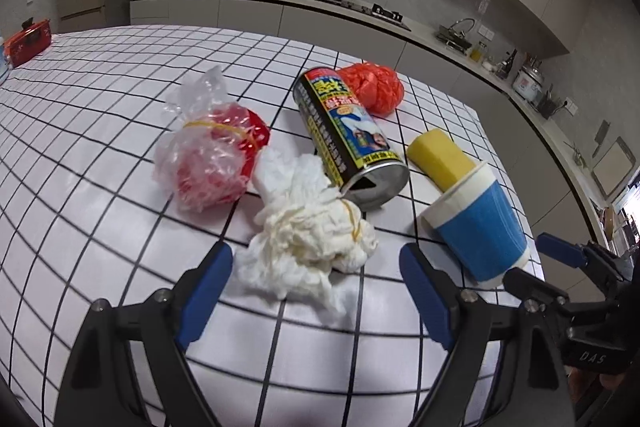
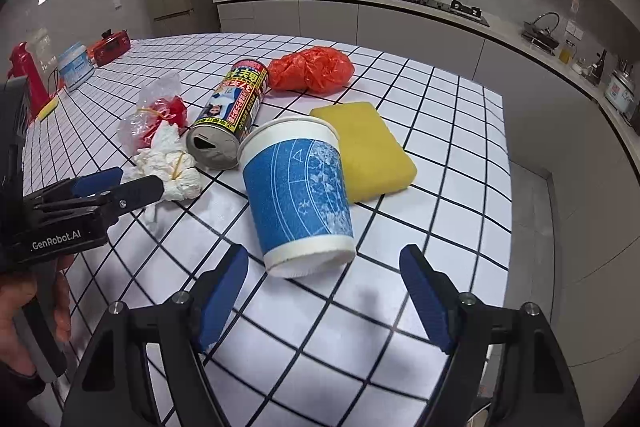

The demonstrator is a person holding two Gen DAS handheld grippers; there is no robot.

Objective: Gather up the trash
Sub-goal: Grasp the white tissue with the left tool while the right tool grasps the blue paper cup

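Observation:
Trash lies on the checked tabletop [image 1: 80, 131]. A crumpled white tissue [image 1: 308, 227] with a yellow rubber band lies just ahead of my open left gripper [image 1: 316, 267]. A clear bag with red contents [image 1: 208, 155], a tipped can [image 1: 348, 135], an orange bag [image 1: 372, 87], a yellow sponge [image 1: 440, 159] and a tipped blue paper cup [image 1: 480, 223] lie around it. My right gripper [image 2: 324, 271] is open, with the blue cup [image 2: 298, 191] just ahead of it. The right view also shows the can [image 2: 232, 115], tissue [image 2: 168, 163], sponge [image 2: 364, 147] and orange bag [image 2: 312, 69].
A red box [image 1: 28, 43] sits at the table's far left edge. The right view shows a red bottle [image 2: 26, 75], a white tub [image 2: 76, 65] and a small sponge [image 2: 48, 109] at the left edge. The table's right edge [image 2: 506, 163] drops to the floor. Kitchen counters run behind.

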